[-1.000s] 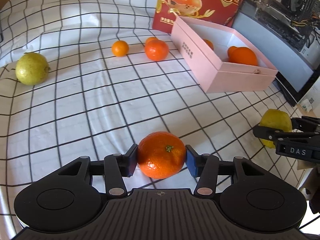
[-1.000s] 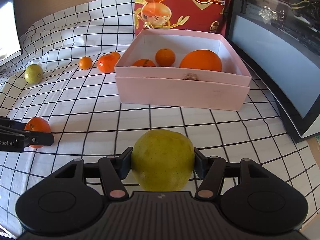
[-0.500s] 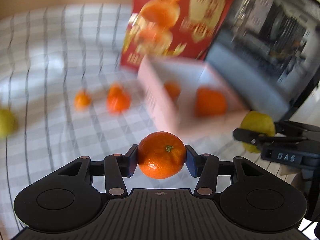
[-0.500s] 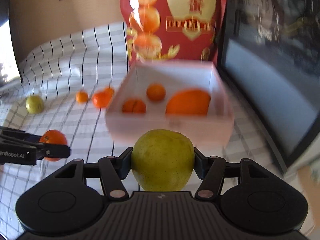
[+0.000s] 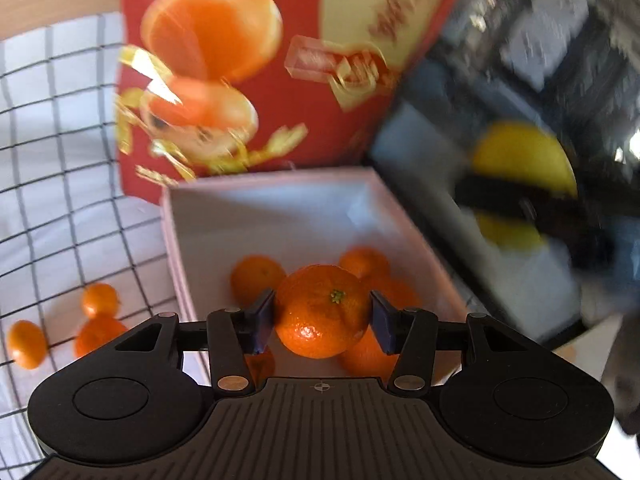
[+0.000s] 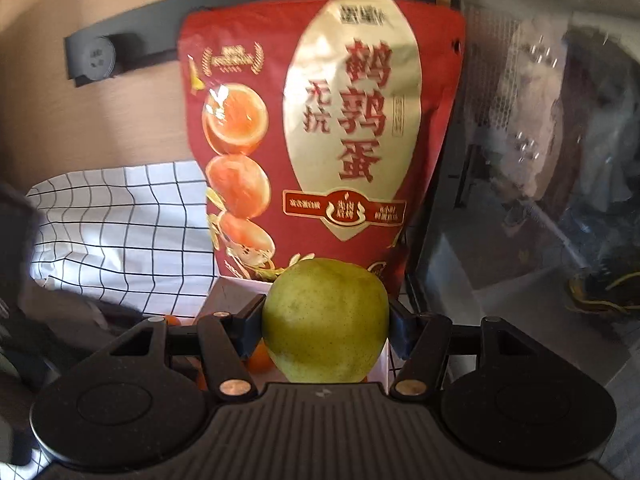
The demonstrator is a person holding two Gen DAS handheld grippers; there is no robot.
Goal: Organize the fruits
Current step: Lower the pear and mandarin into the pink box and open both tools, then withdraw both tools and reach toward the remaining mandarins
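My left gripper (image 5: 322, 316) is shut on an orange mandarin (image 5: 320, 310) and holds it above the open pink box (image 5: 280, 216), which has several oranges (image 5: 256, 276) inside. My right gripper (image 6: 325, 322) is shut on a green pear (image 6: 325, 320). It also shows blurred in the left wrist view (image 5: 524, 160), raised to the right of the box. Only a corner of the box (image 6: 230, 292) and bits of orange fruit show below the pear in the right wrist view.
A tall red snack bag (image 6: 320, 140) stands right behind the box, also in the left wrist view (image 5: 240, 60). Three small oranges (image 5: 96, 330) lie on the checked cloth (image 5: 60, 200) left of the box. A dark glass-fronted case (image 6: 540, 160) stands to the right.
Both grippers have lifted off the cloth and moved toward the pink box with their fruit. The left one now hangs over the box; the right one has risen high.
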